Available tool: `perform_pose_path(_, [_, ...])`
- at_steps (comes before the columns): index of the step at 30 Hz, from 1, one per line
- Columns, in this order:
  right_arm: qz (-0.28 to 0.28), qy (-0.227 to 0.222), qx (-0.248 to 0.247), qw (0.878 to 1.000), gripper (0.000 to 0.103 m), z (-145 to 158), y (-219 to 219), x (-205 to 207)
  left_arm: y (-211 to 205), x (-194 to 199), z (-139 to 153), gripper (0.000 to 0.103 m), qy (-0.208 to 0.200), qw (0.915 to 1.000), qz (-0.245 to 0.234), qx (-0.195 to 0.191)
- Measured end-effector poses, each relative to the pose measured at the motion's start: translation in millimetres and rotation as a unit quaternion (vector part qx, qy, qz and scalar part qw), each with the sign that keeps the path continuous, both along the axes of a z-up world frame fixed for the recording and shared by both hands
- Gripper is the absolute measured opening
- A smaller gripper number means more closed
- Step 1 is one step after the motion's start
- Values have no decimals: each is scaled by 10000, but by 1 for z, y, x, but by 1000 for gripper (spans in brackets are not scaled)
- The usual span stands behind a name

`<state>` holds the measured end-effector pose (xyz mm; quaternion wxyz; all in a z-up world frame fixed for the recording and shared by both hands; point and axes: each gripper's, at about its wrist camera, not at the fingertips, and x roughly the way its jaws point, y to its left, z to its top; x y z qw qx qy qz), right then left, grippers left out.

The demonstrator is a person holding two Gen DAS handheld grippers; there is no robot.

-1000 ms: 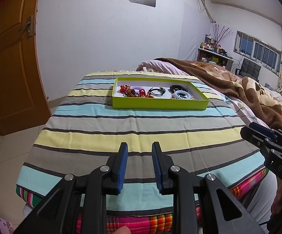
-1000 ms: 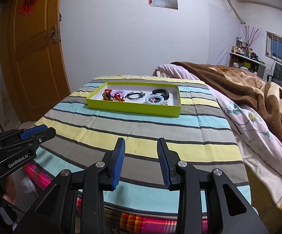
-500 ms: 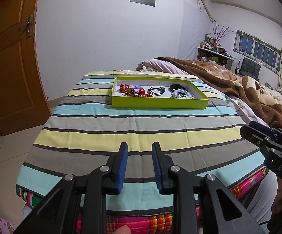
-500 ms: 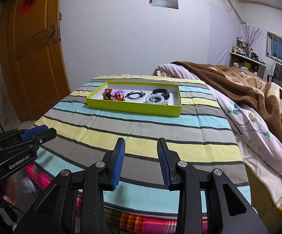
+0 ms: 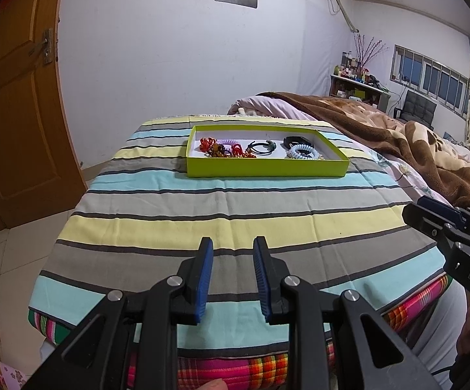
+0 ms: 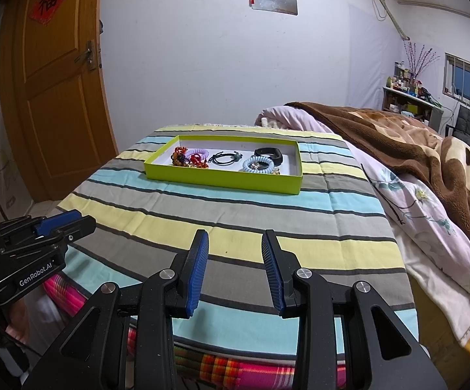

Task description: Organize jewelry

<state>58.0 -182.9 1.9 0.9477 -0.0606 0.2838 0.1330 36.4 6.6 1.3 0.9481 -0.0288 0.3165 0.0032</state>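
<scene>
While both tools hang over the near edge of the striped bedspread [image 5: 235, 201], every piece of jewelry in view already lies inside the green tray [image 5: 267, 168] further up the bed: a red and dark beaded tangle [image 5: 217, 149] at the left end, a pink coil tie [image 5: 230, 142] touching it, a thin black cord bracelet [image 5: 261, 148] in the middle, a pale blue coil bracelet [image 5: 304, 152] to the right, and a black band [image 5: 296, 142] just behind that. The left hand-held gripper [image 5: 231, 279] has its blue pads apart with nothing between them, and so does the right hand-held gripper [image 6: 236, 271]. Both sit well short of the tray.

Such a scene fits either pieces gathered and waiting to be sorted, or pieces already put away, so the risks below hold only if more handling follows. The beaded cluster looks knotted together (lifting one strand would likely drag its neighbours, perhaps the pink tie too). The thin cord lies flat on the tray floor, so wide pads could slip over it or catch the tray wall instead. The tray is light card on soft bedding; a push on its rim could tip or slide it and spill things into the folds.
</scene>
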Motion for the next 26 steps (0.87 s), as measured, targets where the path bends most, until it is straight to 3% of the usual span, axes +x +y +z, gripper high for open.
perform_pose_path(26, [-8,0,-6,10000,35,1,-1,-1,0,0,-2,27,31,9999,95,33])
